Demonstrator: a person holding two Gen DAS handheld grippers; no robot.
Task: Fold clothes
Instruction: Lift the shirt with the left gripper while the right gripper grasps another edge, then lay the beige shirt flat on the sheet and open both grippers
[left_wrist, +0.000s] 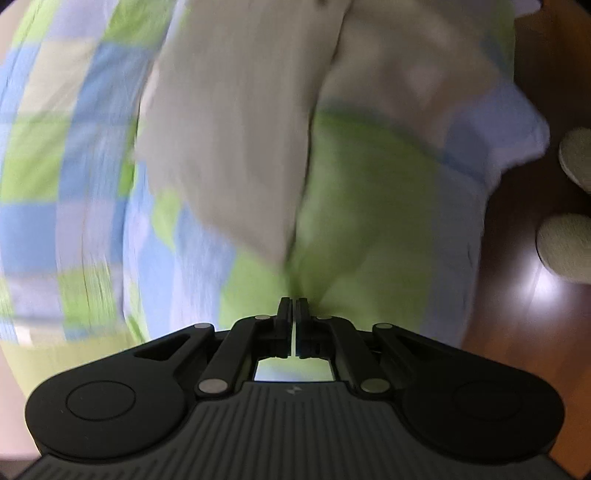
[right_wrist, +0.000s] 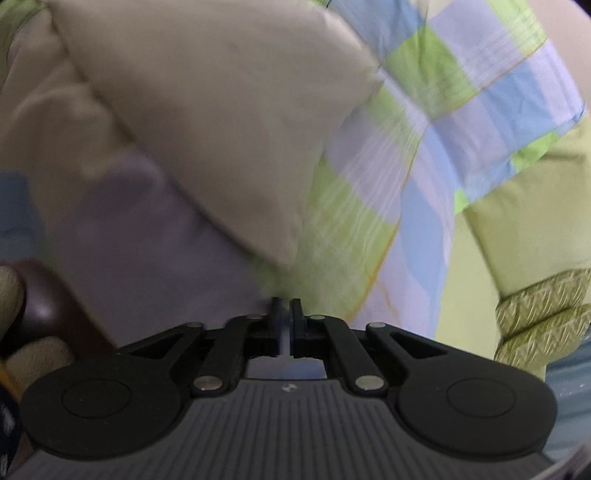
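Beige garment (left_wrist: 229, 122), motion-blurred, spread over checked green, blue and white bedding (left_wrist: 66, 147), one tapered corner ending just ahead of left gripper (left_wrist: 293, 302), jaws clenched with no cloth plainly caught, and of right gripper (right_wrist: 286, 302), jaws slightly parted, gripping nothing.

The left gripper (left_wrist: 293, 301) points steeply down, its jaws closed with only a hairline slit between the fingers (left_wrist: 283, 314). The right gripper (right_wrist: 286, 302) also tilts steeply down, jaws slightly parted, a narrow gap showing.
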